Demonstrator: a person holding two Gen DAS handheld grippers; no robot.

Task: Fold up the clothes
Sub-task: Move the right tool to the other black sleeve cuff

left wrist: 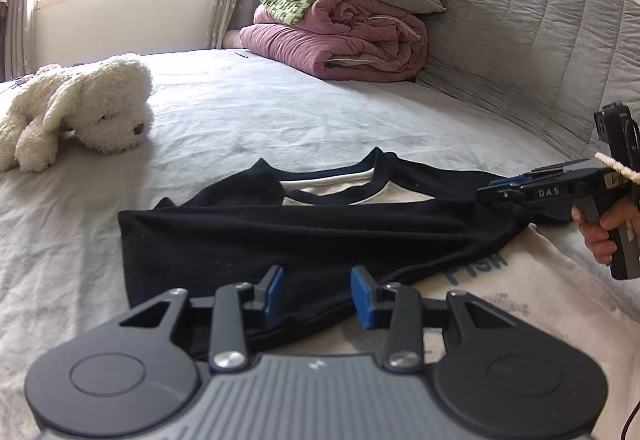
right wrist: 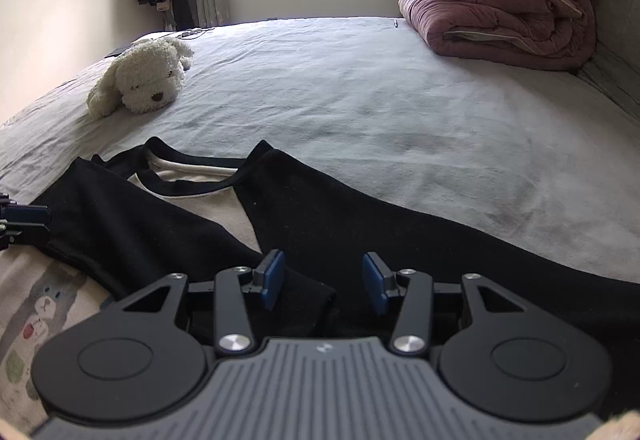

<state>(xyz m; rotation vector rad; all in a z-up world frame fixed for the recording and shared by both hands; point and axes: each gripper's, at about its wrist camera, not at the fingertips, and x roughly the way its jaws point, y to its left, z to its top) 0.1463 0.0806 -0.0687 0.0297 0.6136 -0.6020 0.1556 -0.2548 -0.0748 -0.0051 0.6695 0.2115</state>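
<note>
Hovering over the black-sleeved shirt (left wrist: 304, 236), left hand-held gripper (left wrist: 317, 296) has its blue pads part-open, nothing pinched; black sleeve fabric lies below the gap. Right hand-held gripper (right wrist: 324, 286) is likewise part-open and empty above the other sleeve. Shirt is flat on the bed (left wrist: 304, 112), at 12 o'clock from both grippers, collar pointing away. Plush dog (left wrist: 80, 108) is at 10 o'clock, folded quilt stack (left wrist: 340, 36) at 1 o'clock by the headboard.
</note>
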